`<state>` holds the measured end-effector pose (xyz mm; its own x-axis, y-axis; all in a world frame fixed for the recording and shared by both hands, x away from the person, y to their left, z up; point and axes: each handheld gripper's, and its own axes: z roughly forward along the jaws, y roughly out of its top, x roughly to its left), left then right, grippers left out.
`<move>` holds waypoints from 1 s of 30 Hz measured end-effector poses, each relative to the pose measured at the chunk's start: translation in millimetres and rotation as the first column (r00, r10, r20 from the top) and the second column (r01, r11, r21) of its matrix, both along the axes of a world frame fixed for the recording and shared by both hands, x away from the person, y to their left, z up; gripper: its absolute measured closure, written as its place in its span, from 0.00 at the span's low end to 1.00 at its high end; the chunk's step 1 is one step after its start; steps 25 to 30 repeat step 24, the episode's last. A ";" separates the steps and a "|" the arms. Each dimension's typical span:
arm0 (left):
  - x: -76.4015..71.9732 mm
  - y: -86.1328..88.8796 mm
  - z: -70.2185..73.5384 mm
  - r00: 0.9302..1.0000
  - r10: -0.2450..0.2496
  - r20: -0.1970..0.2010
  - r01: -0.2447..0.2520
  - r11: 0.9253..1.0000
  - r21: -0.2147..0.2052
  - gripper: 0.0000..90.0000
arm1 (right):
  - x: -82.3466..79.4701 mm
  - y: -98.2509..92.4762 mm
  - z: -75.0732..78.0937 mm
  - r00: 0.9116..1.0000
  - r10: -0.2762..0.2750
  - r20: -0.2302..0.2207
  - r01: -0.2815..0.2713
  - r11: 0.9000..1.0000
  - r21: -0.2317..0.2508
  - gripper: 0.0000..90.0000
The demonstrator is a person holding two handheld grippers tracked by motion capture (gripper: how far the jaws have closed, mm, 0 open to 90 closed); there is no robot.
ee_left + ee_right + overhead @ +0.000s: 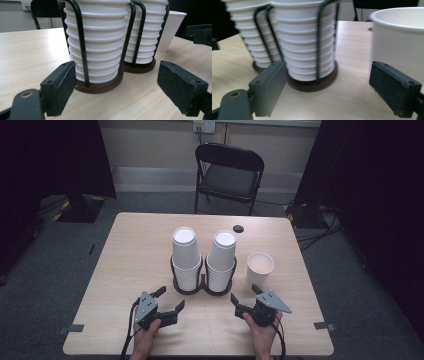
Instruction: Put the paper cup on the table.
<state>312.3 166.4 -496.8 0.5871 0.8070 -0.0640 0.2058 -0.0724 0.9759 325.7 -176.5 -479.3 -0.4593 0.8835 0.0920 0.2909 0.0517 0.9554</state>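
Two stacks of upturned white paper cups stand in a dark wire holder (203, 287) at the table's middle: the left stack (185, 257) and the right stack (221, 261). A single white cup (259, 268) stands upright, mouth up, just right of the holder. My left gripper (169, 299) rests open near the front edge, pointing at the left stack (97, 42). My right gripper (245, 295) is open too, between the right stack (305, 42) and the single cup (399, 45). Neither holds anything.
A black folding chair (227, 172) stands beyond the table's far edge. A small dark round hole or cap (238, 228) sits near the far edge of the table (135, 245). Tape marks (71, 328) lie at the front corners.
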 end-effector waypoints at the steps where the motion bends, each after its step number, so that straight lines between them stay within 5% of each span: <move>1: -0.2 -0.6 0.1 1.000 0.000 0.004 0.000 1.000 0.005 0.17 | -0.9 3.4 -0.4 1.000 0.013 -0.002 -0.013 1.000 0.001 0.16; 11: -2.0 -0.3 -0.2 1.000 0.009 0.016 -0.009 1.000 -0.001 0.17 | -8.9 24.5 -9.2 0.991 0.096 0.093 -0.096 0.995 -0.004 0.15; 30: -2.1 0.8 -0.5 1.000 0.002 0.020 -0.002 1.000 -0.009 0.17 | -6.8 24.4 -15.7 0.997 0.046 0.057 -0.046 0.999 -0.008 0.15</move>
